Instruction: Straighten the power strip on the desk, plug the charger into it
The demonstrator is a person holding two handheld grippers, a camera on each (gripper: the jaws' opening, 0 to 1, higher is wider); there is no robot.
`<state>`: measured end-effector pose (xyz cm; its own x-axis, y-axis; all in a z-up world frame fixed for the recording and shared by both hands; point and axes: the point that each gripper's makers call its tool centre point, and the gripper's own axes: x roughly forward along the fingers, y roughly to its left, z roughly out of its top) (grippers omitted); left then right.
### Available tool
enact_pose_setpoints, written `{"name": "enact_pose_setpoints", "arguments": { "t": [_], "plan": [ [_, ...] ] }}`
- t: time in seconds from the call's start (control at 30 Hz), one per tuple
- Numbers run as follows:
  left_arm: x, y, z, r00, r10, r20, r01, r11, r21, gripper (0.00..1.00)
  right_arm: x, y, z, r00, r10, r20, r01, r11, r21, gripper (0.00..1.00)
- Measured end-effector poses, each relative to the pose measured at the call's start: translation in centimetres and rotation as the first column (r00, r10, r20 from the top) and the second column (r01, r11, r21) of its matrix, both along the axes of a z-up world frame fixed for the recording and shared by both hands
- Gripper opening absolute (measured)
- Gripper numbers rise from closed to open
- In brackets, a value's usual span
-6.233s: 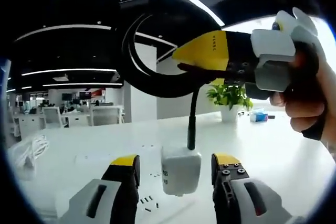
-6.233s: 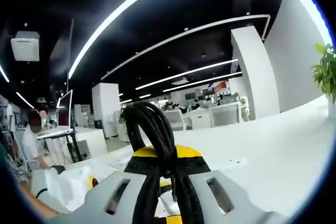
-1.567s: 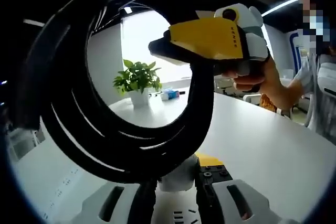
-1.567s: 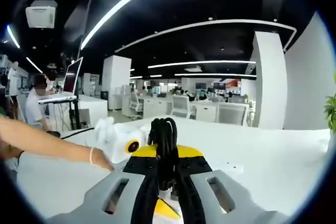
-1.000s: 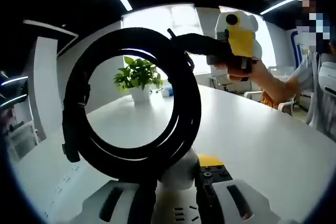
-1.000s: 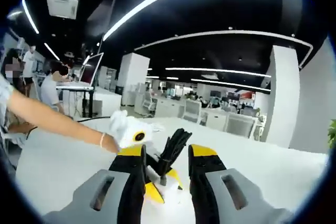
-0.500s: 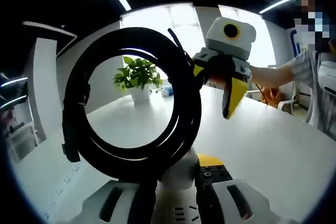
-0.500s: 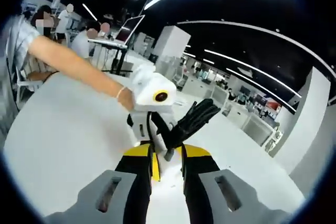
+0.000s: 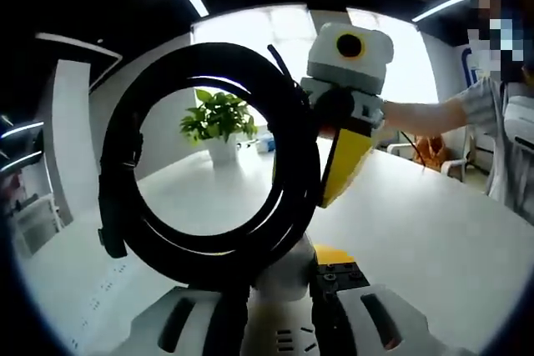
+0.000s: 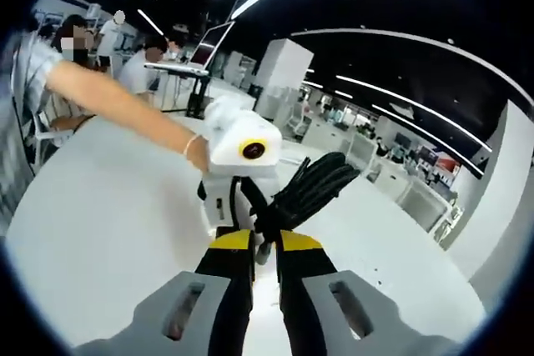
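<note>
- Two grippers meet at one coiled black cable [image 9: 209, 181] above the white desk [image 9: 417, 231].
- The left gripper [image 9: 271, 277] clenches the white charger [image 9: 284, 268] under that coil.
- The right gripper [image 10: 265, 248] has its jaws nearly together around the cable's lower part.
- A potted plant [image 9: 219, 127] stands far back.

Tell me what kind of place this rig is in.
Most likely an open-plan office: rows of white desks and chairs in the background, a potted green plant on the long white table, and a laptop on a stand.
</note>
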<state>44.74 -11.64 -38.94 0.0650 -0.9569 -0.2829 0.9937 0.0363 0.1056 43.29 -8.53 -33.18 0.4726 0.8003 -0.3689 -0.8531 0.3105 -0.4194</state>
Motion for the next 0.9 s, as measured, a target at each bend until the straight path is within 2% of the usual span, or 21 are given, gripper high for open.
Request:
{"name": "enact_pose_setpoints", "arguments": {
  "t": [0.1, 0.17, 0.33, 0.43, 0.57, 0.7, 0.9],
  "plan": [
    [0.0, 0.0, 0.0, 1.0, -0.003, -0.003, 0.003, 1.0, 0.002, 0.27, 0.2, -0.1, -0.3, 1.0, 0.017, -0.026, -0.018, 1.0, -0.024, 0.06],
    [0.0, -0.1, 0.0, 1.0, -0.005, -0.002, 0.005, 1.0, 0.004, 0.27, 0.1, 0.0, -0.3, 0.999, 0.04, -0.016, -0.041, 0.998, -0.051, 0.05],
    [0.0, -0.1, 0.0, 1.0, -0.005, -0.004, 0.005, 1.0, 0.004, 0.27, 0.0, 0.3, -0.6, 0.996, 0.081, -0.038, -0.083, 0.993, -0.079, 0.08],
    [0.1, -0.1, 0.0, 1.0, -0.007, 0.002, 0.007, 1.0, 0.006, 0.27, 0.4, 0.4, -0.8, 0.996, 0.081, -0.044, -0.085, 0.991, -0.102, 0.07],
    [0.0, -0.1, 0.0, 1.0, -0.007, 0.005, 0.007, 1.0, 0.007, 0.27, 0.2, 0.5, -1.2, 0.991, 0.121, -0.054, -0.126, 0.985, -0.115, 0.08],
    [0.1, -0.1, 0.1, 1.0, -0.01, 0.006, 0.01, 1.0, 0.006, 0.27, 0.5, 0.2, -1.5, 0.991, 0.123, -0.058, -0.129, 0.984, -0.122, 0.06],
    [0.1, -0.1, 0.1, 1.0, -0.012, 0.016, 0.012, 1.0, 0.007, 0.27, -0.1, 0.5, -1.6, 0.984, 0.146, -0.105, -0.157, 0.982, -0.104, 0.04]
  ]
}}
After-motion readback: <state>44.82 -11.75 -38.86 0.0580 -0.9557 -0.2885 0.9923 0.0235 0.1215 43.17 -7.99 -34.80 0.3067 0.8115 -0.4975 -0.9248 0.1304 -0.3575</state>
